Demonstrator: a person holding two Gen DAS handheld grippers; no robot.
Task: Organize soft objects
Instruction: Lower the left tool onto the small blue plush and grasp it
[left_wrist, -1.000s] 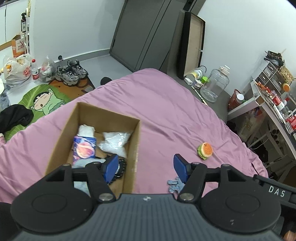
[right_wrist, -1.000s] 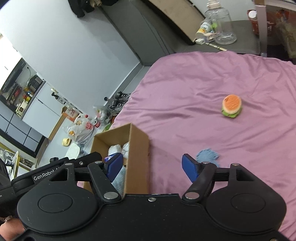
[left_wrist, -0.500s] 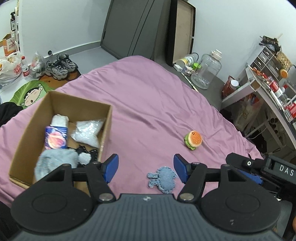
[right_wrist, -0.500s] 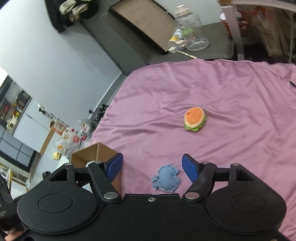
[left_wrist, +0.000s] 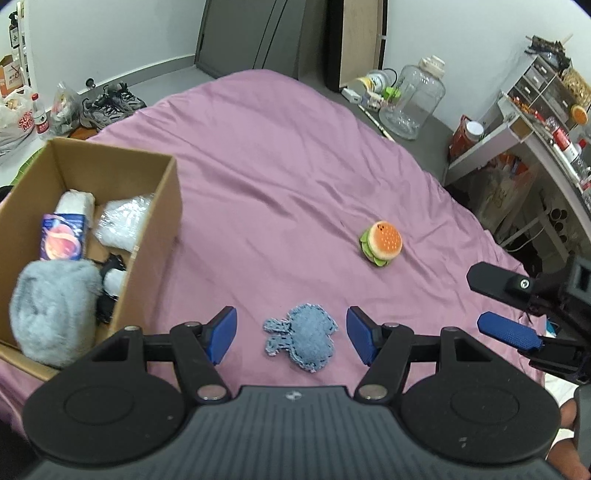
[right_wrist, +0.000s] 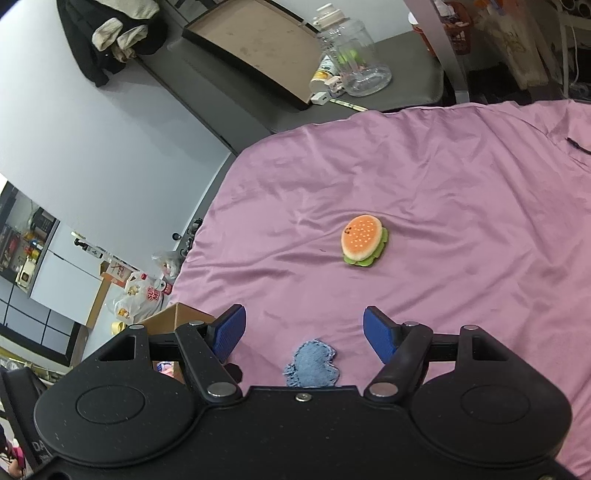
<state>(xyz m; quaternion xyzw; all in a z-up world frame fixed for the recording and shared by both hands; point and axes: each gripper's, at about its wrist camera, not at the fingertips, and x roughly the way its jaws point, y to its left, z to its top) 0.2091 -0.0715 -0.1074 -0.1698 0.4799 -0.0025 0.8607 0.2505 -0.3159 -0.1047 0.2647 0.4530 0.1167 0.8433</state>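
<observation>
A small blue denim soft toy (left_wrist: 301, 336) lies flat on the purple bedsheet (left_wrist: 280, 177), between the open fingers of my left gripper (left_wrist: 291, 334). It also shows in the right wrist view (right_wrist: 312, 365), just under my open, empty right gripper (right_wrist: 303, 332). A plush hamburger (left_wrist: 381, 243) lies farther out on the sheet, also seen in the right wrist view (right_wrist: 364, 240). A cardboard box (left_wrist: 162, 221) at the left holds a grey fuzzy item (left_wrist: 51, 306), a clear plastic bag (left_wrist: 122, 223) and other soft things. The right gripper's fingers (left_wrist: 509, 334) appear at the right edge.
The bed's far and right edges drop to the floor. A glass jar (left_wrist: 413, 99), bottles and a leaning board stand beyond the far edge. A white shelf unit (left_wrist: 535, 122) is at the right. Shoes (left_wrist: 110, 105) and bags lie on the floor at the left.
Both grippers have swung right, away from the box and over the open sheet. The blue denim toy has come between the left gripper's fingers, and the hamburger is nearer the centre of both views.
</observation>
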